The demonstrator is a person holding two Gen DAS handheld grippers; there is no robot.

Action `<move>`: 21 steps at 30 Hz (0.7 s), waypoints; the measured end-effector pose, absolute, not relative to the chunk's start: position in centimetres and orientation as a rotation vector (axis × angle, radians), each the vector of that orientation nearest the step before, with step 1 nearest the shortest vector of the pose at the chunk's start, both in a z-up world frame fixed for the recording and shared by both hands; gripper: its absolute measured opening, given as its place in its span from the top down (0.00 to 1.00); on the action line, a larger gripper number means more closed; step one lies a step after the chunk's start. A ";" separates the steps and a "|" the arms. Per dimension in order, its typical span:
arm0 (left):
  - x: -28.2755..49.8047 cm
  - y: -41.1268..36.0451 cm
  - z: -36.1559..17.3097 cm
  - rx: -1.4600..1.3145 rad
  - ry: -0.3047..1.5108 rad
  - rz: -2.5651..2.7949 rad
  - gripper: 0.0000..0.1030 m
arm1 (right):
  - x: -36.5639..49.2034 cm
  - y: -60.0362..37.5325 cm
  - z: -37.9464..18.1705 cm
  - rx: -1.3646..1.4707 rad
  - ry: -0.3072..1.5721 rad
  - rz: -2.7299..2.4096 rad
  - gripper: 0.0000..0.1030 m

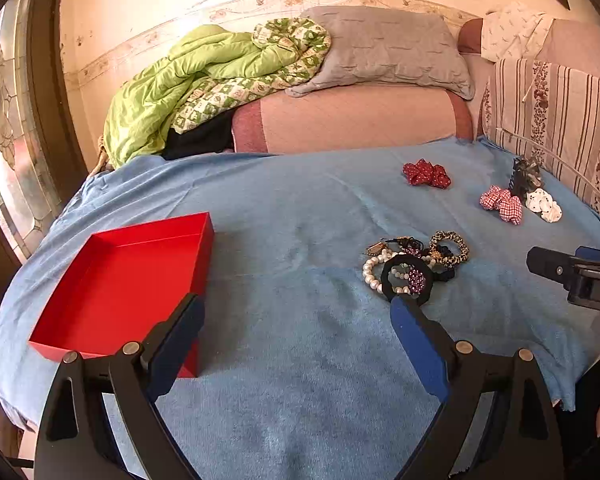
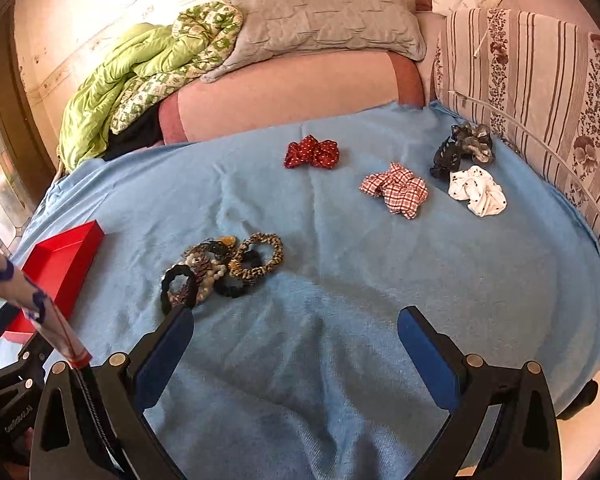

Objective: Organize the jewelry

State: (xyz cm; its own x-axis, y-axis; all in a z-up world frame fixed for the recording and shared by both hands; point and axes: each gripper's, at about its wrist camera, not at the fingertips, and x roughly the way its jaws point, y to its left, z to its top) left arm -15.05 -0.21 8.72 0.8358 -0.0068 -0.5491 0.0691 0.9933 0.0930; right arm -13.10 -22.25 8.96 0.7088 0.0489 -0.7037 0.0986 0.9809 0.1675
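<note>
Nearest, the left gripper [image 1: 296, 320] hung w/ jaws wide, nothing between them; the right gripper [image 2: 296, 326] likewise stood wide & empty. Both hovered over a blue towel [image 1: 300, 360] spread on the bed. Just beyond lay the jewelry pile [image 1: 414, 262]: pearl bracelet, black band, leopard scrunchie, tangled together. The red box [image 1: 116, 280] sat empty to the left, well apart from the pile. Farther back, loose scrunchies: red dotted [image 2: 311, 153], checked [image 2: 396, 190], white [image 2: 478, 191], dark [image 2: 462, 149]. Probably best to pinch one piece from the pile's edge, lift slowly so nothing else snags, then carry it to the box.
</note>
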 end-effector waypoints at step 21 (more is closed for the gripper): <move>-15.2 -1.4 9.1 0.195 0.613 -0.027 0.09 | -13.4 -21.8 9.1 0.206 0.781 0.020 0.00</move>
